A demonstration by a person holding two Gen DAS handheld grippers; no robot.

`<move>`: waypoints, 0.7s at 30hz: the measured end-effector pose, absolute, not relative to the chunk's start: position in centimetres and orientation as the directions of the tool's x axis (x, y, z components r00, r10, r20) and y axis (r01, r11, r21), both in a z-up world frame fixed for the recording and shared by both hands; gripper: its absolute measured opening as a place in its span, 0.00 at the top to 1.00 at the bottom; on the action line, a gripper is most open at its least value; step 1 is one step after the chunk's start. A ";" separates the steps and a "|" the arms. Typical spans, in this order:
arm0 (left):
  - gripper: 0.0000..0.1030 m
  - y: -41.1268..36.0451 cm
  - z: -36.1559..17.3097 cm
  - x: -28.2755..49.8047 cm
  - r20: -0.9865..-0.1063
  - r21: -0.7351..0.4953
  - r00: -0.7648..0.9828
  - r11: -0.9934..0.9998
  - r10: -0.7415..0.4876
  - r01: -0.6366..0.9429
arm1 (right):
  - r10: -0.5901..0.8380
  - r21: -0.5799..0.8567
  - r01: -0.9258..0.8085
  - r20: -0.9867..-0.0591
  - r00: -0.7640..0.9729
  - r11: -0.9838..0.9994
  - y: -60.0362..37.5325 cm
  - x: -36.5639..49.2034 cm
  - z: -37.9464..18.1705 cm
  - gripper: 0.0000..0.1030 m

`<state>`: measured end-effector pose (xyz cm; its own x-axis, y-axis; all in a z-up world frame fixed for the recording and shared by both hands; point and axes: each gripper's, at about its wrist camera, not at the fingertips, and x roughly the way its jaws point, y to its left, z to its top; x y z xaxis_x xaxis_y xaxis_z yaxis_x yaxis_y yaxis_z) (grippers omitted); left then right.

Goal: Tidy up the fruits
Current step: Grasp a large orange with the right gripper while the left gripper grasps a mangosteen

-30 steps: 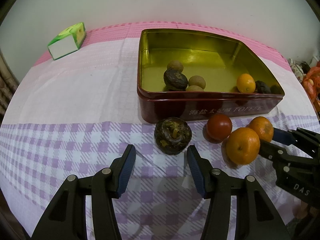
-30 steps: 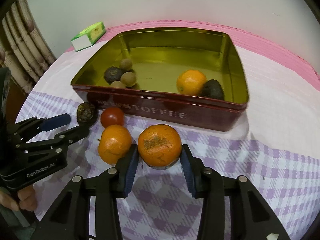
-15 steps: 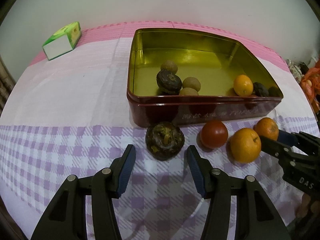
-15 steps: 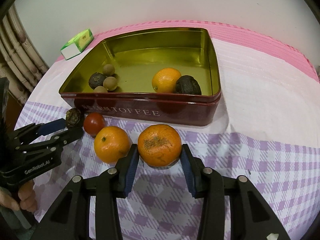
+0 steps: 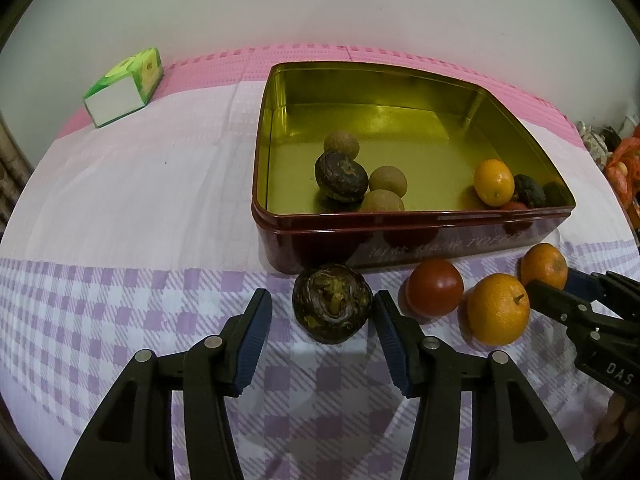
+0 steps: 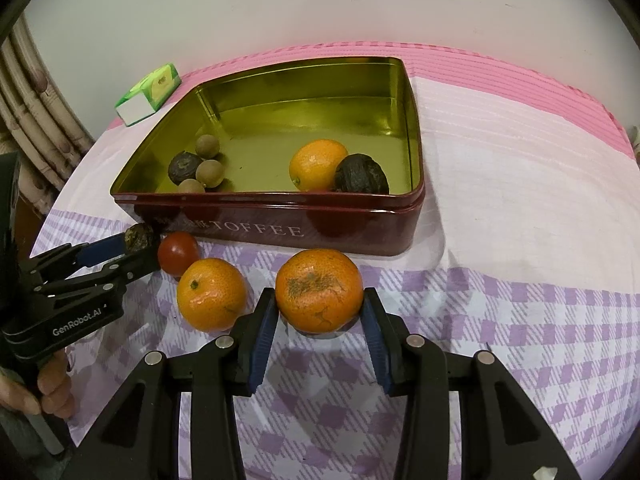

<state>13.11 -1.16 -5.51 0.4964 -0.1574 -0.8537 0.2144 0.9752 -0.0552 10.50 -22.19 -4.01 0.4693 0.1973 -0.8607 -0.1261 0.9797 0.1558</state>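
The right gripper point(image 6: 319, 320) squeezes a round orange mandarin point(image 6: 319, 290) to carry it into the red toffee tin point(image 6: 280, 232), while the left gripper point(image 5: 320, 324) sits open around a dark wrinkly fruit point(image 5: 331, 307).

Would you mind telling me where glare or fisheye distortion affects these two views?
Left wrist view: the tin shows bright glare on its gold floor, and its straight walls bow outward; dark vignetting rings the corners. Right wrist view: glossy highlights sit on the tomato, and the tin's red front mirrors the fruit before it.
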 end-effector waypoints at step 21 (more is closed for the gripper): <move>0.61 -1.3 -5.2 12.9 -0.851 -0.041 0.503 0.975 -0.148 0.217 | 0.199 0.158 -0.127 -0.860 0.469 0.979 -22.3 10.5 -4.0 0.62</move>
